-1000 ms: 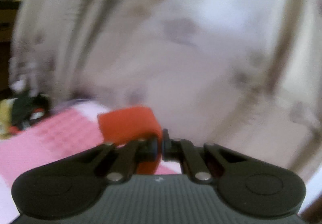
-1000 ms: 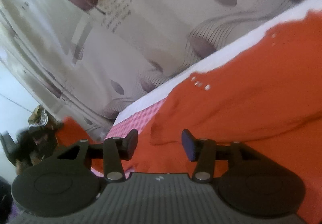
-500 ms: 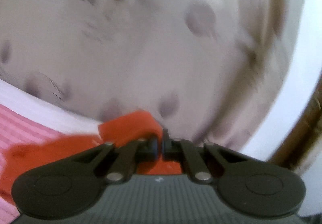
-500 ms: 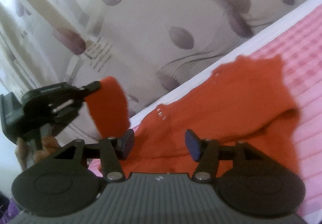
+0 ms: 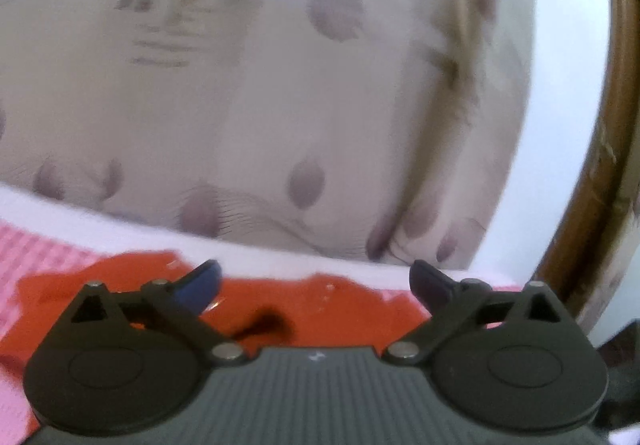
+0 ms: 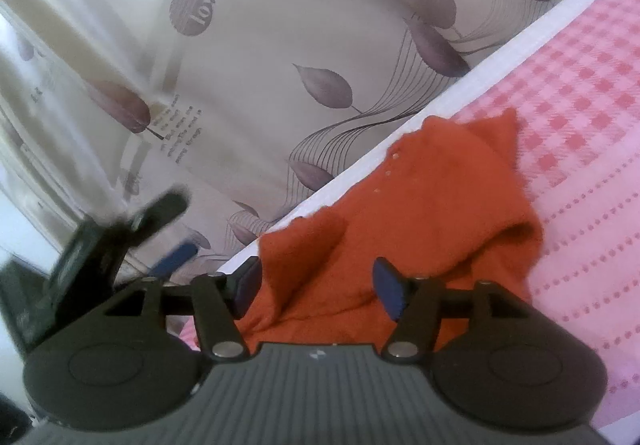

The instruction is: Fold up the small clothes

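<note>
An orange knitted garment (image 6: 440,213) lies crumpled on the pink checked bed cover (image 6: 580,117), close to the bed's white edge. My right gripper (image 6: 318,287) hovers just over its near part with the jaws opening; cloth shows beneath the gap, and the pads do not press on it. In the left wrist view the garment (image 5: 320,305) lies below my left gripper (image 5: 316,279), whose jaws are opening wide with nothing held between them. The left gripper (image 6: 172,233) also appears blurred at the left of the right wrist view, beside the garment's edge.
A beige curtain (image 6: 280,65) with purple leaf prints hangs right behind the bed's far edge. A brown wooden frame (image 5: 592,165) stands at the right in the left wrist view. The pink cover (image 5: 40,257) stretches out to the right of the garment.
My left gripper was shut on a fold of the orange garment and carried it across; now its jaws stand wide and the fold lies on the bed. The right jaws widened a little.
</note>
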Available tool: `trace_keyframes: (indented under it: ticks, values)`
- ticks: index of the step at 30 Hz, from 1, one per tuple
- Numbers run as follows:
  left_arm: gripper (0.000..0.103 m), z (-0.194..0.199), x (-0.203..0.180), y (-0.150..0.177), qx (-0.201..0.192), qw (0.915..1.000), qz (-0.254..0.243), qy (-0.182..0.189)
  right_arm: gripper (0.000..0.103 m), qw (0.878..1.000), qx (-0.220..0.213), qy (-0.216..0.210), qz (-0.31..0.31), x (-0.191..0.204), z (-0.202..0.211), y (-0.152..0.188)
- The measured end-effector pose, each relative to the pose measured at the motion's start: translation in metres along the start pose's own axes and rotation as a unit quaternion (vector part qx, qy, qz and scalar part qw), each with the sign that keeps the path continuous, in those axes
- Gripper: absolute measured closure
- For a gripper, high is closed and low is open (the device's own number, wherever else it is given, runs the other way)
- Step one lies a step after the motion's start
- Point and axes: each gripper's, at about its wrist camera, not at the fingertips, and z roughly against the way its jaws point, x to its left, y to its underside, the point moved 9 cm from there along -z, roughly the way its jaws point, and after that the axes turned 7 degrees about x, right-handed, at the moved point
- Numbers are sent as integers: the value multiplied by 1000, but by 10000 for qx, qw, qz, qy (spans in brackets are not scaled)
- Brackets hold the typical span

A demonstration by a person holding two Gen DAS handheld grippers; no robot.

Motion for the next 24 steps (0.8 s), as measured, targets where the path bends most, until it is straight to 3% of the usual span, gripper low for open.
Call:
trace_keyframes:
  ticks: [5, 11, 14, 16, 18, 19, 20, 22, 23, 24]
  values:
    - [2, 33, 71, 29, 98, 9957, 780, -485, 37, 9968, 246, 289, 699, 36, -21, -1]
    - [2, 43, 126, 67, 163, 9844, 1400, -1058, 36, 9745, 620, 1250, 1759, 67, -67, 14]
    - [2, 41, 132, 73, 235, 9816, 1567, -1063, 36, 9482, 656, 1774, 2550, 84, -87, 27]
    - [2, 46, 128, 70, 59, 9837, 1427, -1090, 36, 9213, 661, 2169, 3160, 94, -105, 32]
    - [2, 47, 123, 68, -75, 9858, 1245, -1126, 38, 8867, 775, 2583, 3756, 97, -125, 37]
    - [2, 48, 120, 67, -121, 9866, 1153, -1150, 45, 8741, 856, 2729, 3925, 96, -134, 39]
    - [2, 49, 117, 66, -156, 9873, 1067, -1162, 60, 8611, 932, 2870, 4091, 94, -143, 40]
    - [2, 51, 114, 66, -210, 9879, 948, -1208, 76, 8387, 992, 3157, 4325, 86, -154, 36]
    - [2, 50, 113, 64, -217, 9879, 913, -1238, 91, 8414, 982, 3161, 4272, 83, -154, 32]
    - [2, 50, 112, 65, -208, 9881, 886, -1240, 98, 8560, 898, 3079, 4055, 78, -148, 24]
